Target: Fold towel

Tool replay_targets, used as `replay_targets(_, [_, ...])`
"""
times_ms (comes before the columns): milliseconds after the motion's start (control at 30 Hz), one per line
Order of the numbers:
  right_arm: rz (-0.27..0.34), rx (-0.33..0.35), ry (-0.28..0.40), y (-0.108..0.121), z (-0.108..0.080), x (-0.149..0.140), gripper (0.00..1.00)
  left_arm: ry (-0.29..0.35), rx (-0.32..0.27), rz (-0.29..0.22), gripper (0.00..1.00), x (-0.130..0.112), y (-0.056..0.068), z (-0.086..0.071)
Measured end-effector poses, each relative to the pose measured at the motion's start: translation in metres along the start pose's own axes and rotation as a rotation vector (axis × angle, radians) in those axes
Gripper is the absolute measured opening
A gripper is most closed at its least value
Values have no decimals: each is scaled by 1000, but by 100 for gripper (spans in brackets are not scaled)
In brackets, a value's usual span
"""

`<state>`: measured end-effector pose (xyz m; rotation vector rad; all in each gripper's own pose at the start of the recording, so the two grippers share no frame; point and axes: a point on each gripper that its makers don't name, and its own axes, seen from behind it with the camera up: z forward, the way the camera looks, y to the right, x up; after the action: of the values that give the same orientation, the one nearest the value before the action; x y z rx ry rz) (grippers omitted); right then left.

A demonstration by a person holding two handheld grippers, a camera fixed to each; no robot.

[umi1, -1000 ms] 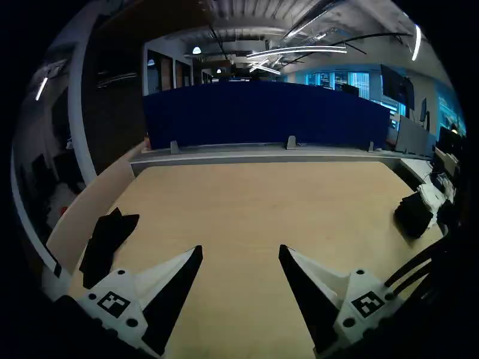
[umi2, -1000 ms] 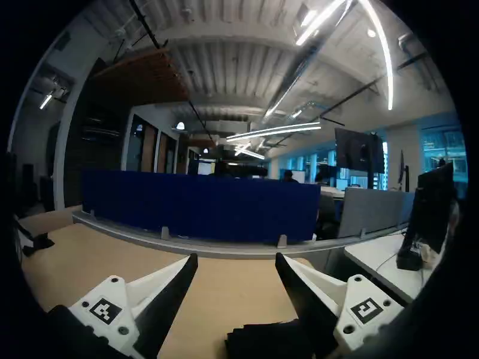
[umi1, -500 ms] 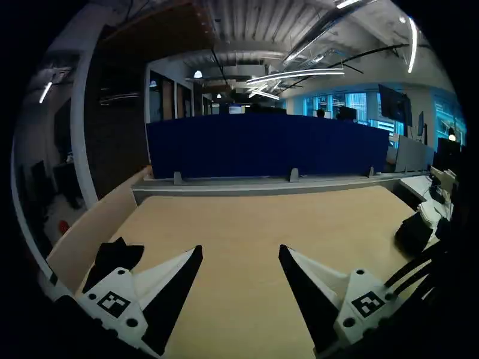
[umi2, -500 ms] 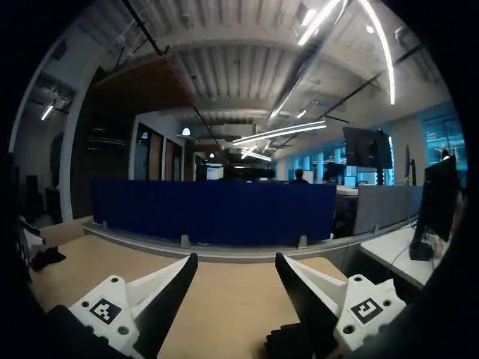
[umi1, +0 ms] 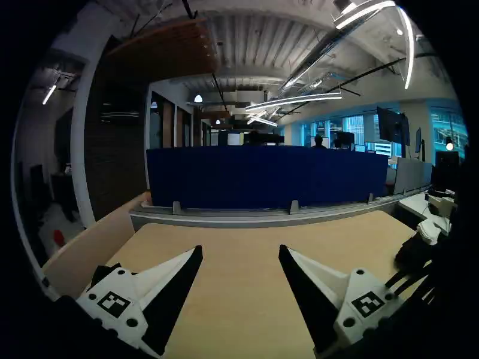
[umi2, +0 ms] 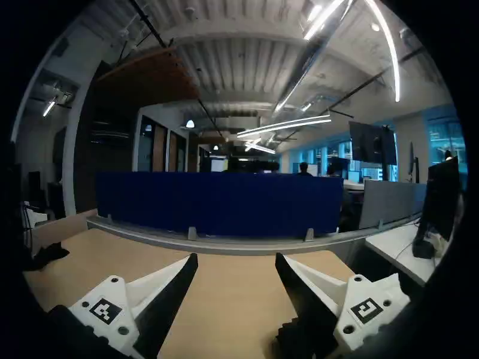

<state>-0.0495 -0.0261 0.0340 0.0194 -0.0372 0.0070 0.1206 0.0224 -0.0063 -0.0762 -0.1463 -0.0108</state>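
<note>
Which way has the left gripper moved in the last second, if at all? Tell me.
Yes. The left gripper has pitched upward: the blue divider has dropped lower in its view, and more ceiling shows above it.

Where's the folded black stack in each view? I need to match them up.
Left gripper view: black stack at far right, on the table's right edge.
Right gripper view: black stack at bottom centre, just right of middle.
Shared landmark: the blue partition behind the table.
</note>
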Motion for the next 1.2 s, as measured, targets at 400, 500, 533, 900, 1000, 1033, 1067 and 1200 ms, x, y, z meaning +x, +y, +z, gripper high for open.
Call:
replay_targets(400, [13, 0, -17, -9, -3, 2, 100, 25, 20, -4, 94, -2, -8, 7])
replay_targets(500, [17, -7, -24, -7, -3, 2, 100, 31, 22, 5, 94, -5, -6, 9])
replay_targets(533, [21, -8, -25, -8, -3, 2, 100, 34, 22, 9, 94, -6, -5, 9])
replay_targets(900, [61, 24, -34, -28, -7, 6, 100, 66, 36, 49, 95, -25, -7, 12])
replay_targets(1000, [66, 19, -37, -28, -6, 9, 100, 76, 34, 44, 95, -30, -9, 15])
replay_targets(1033, [67, 18, -36, -28, -6, 11, 100, 78, 33, 42, 95, -32, -9, 16])
replay_targets(1067, [69, 17, -34, -28, -6, 13, 100, 80, 33, 41, 95, -35, -9, 17])
replay_targets(1200, [64, 8, -19, -27, -5, 20, 100, 86, 32, 37, 95, -47, -9, 21])
